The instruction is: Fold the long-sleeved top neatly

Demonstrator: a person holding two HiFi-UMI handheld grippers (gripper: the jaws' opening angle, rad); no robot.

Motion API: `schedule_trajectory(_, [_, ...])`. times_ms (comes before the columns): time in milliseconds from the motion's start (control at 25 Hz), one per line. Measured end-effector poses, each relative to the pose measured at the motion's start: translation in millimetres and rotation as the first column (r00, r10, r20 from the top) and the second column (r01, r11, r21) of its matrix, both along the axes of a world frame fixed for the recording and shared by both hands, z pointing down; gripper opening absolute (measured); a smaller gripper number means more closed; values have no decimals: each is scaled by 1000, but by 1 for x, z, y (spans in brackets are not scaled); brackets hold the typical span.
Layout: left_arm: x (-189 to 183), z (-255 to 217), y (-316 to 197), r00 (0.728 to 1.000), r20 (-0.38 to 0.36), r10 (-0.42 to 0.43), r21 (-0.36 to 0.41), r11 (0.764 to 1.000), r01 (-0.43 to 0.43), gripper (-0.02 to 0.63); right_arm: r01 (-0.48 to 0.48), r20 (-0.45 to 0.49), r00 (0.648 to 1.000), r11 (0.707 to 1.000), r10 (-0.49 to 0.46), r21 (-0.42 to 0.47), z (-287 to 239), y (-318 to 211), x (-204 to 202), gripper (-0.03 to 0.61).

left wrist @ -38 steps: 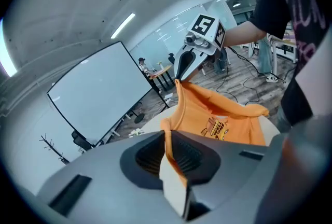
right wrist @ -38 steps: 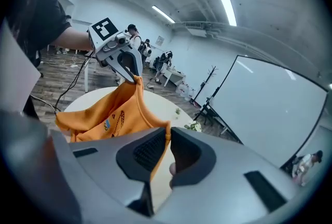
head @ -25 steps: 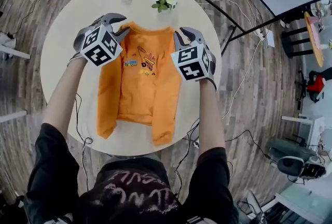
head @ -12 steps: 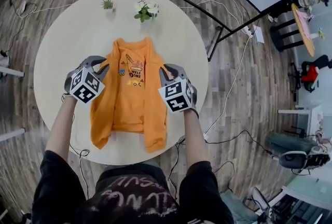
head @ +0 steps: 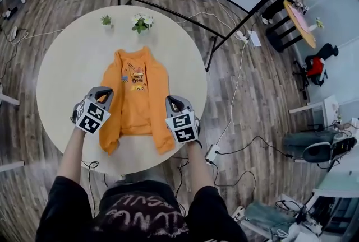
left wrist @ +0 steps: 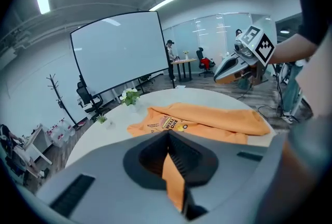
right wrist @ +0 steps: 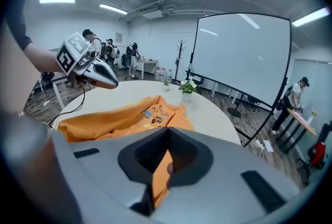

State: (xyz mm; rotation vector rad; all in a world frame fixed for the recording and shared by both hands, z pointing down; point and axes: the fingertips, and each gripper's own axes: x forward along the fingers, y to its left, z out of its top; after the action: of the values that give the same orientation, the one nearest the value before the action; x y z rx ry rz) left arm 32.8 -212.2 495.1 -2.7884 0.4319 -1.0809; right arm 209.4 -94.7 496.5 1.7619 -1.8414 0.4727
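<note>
Both pairs of jaws had just closed on a thin fold of orange cloth, the left gripper (left wrist: 171, 166) at about 8 o'clock on the top (head: 134, 95) and the right gripper (right wrist: 163, 166) at about 4 o'clock. Whether each pinch caught a sleeve alone or the body under it too was hard to tell. A one-layer hold would likely drag the fold crooked, and so narrow a bite might slip. The sleeves (head: 111, 140) ended near the table (head: 67, 56) rim at 6 o'clock and could slide off. Two plants (head: 141, 22) stood at 12 o'clock, just beyond the collar. Bare tabletop lay at 9 and 3 o'clock.
</note>
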Motion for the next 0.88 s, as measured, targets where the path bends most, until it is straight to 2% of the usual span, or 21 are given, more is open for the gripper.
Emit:
schedule_trajectory(440, [-71,-8,98,999,-20,37,-11,999,-37,11,-94,11,996,995,94,26,-18,111,-72,6])
schedule_trajectory(720, [-93,37,146,997,33,64,-63,996,-62,11,-110,31,993,992,112,-56,31,158,-99,12])
schedule_trajectory(880, [-85,65,168,990,81,118,-87,990,-111,11,-58,42,997,992,63,-108,60,158,-120,42])
